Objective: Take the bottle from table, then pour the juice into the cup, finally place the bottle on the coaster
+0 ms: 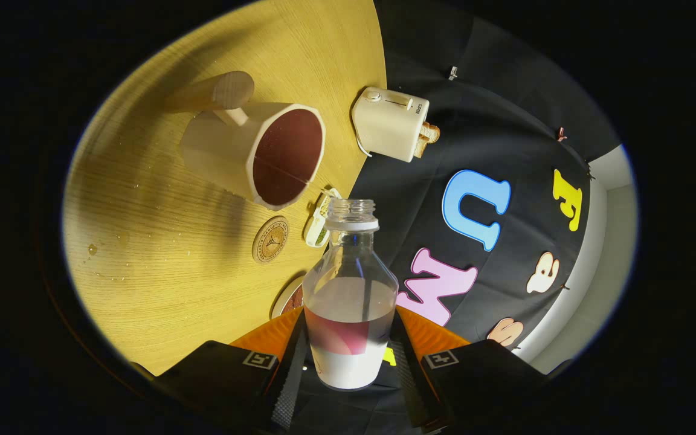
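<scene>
Now the bottle (350, 290) sits clamped between the two fingers of the gripper (348, 356), both pressing on its lower, labelled body, one at 9 o'clock of it and one at 3 o'clock, so the claw is closed down to the bottle's width and grasping nothing else. The cap is off and the open neck points on ahead of the fingers, with clear liquid lying in the lower half. It looks like thin clear plastic: light, made a little heavier by the liquid, smooth and probably slippery, and likely to give if squeezed hard, so the label band where the fingers sit seems the sound place to hold, low and near the weight. The view is rolled, so the bottle appears tilted off upright relative to the table (173, 266). Beyond the neck, at about 11 o'clock, stands the cup (263, 154), dark red inside, its mouth well apart from the bottle's opening. The round coaster (270, 240) lies between cup and bottle, at roughly 10 o'clock of the neck. A toaster (391, 124) sits at 1 o'clock.
</scene>
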Demonstrator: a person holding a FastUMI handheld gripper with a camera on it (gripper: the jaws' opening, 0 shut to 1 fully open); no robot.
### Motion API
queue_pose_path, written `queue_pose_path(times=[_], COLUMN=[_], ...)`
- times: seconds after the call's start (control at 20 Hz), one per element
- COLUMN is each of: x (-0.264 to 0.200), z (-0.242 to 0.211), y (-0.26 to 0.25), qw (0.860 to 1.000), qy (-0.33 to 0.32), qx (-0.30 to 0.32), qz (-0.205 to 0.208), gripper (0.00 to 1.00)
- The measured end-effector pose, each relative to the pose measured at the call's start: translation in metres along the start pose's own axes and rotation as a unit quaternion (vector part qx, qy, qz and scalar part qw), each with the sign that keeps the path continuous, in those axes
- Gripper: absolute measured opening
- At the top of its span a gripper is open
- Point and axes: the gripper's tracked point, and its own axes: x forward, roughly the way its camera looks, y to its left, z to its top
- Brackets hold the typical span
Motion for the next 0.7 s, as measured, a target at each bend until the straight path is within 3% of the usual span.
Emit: queue_pose_path(times=[0.7], x=[0.0042], z=[-0.0004], y=[-0.0042], qw=[1.0], qy=[-0.003], qx=[-0.015], qz=[-0.004], gripper=[0.73])
